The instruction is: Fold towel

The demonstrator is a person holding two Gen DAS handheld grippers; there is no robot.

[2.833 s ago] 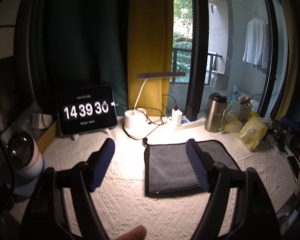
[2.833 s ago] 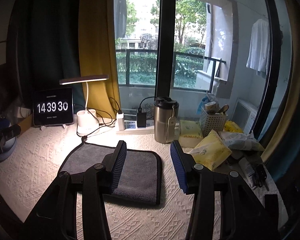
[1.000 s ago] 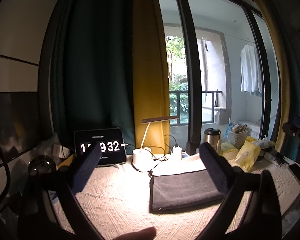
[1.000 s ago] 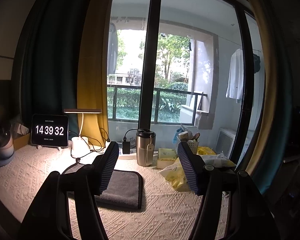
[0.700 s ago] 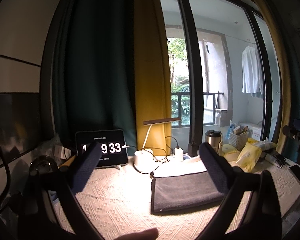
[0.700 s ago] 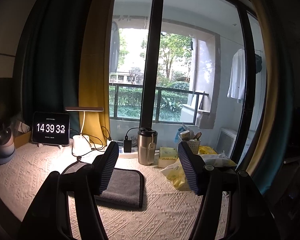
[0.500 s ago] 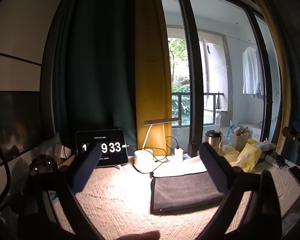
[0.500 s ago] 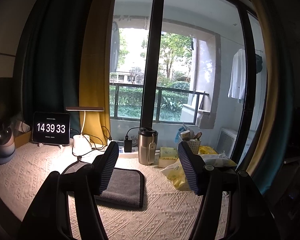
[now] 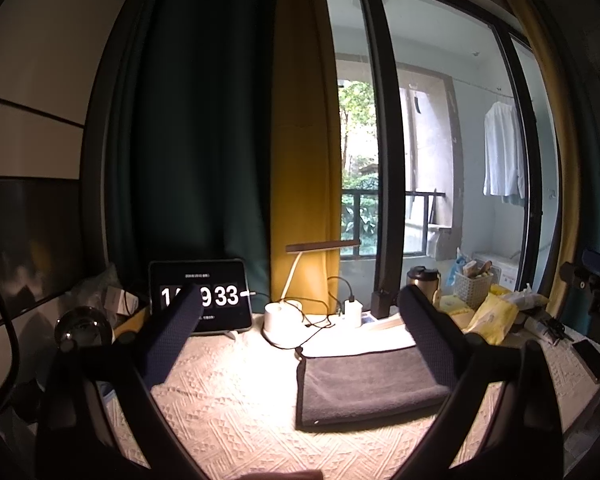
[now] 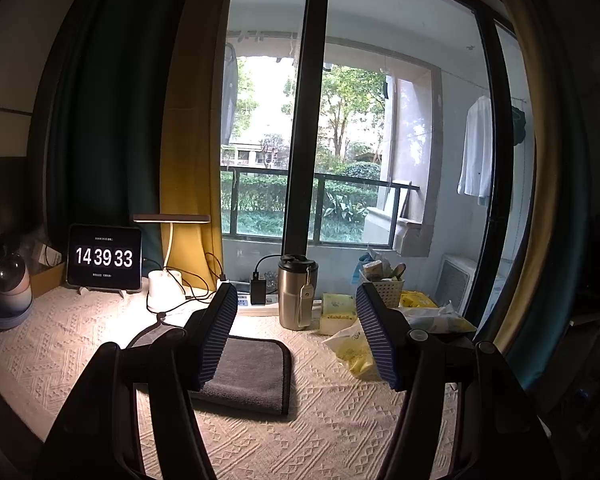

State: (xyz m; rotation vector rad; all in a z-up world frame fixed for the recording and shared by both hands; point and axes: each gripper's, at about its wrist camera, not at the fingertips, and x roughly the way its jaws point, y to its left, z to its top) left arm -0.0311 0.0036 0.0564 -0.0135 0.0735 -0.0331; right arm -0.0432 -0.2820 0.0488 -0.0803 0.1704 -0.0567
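Note:
A dark grey towel point(image 9: 364, 384) lies folded flat in a neat rectangle on the cream woven table cover point(image 9: 228, 420). It also shows in the right wrist view point(image 10: 252, 376). My left gripper point(image 9: 300, 312) is open and empty, held back from the table and above it, with the towel ahead to the right. My right gripper point(image 10: 296, 316) is open and empty, also raised and back; its left finger hides the towel's left part.
A tablet clock point(image 10: 104, 258), white desk lamp point(image 10: 164, 280), power strip with cables point(image 10: 256, 304), steel tumbler point(image 10: 298, 296), basket point(image 10: 384, 288) and yellow packets point(image 10: 352, 348) stand along the back and right. A round device point(image 10: 8, 292) sits at left.
Since 2.8 s ago both grippers have pulled up and back from the towel, leaving it folded on the table. Over the last second they have barely moved.

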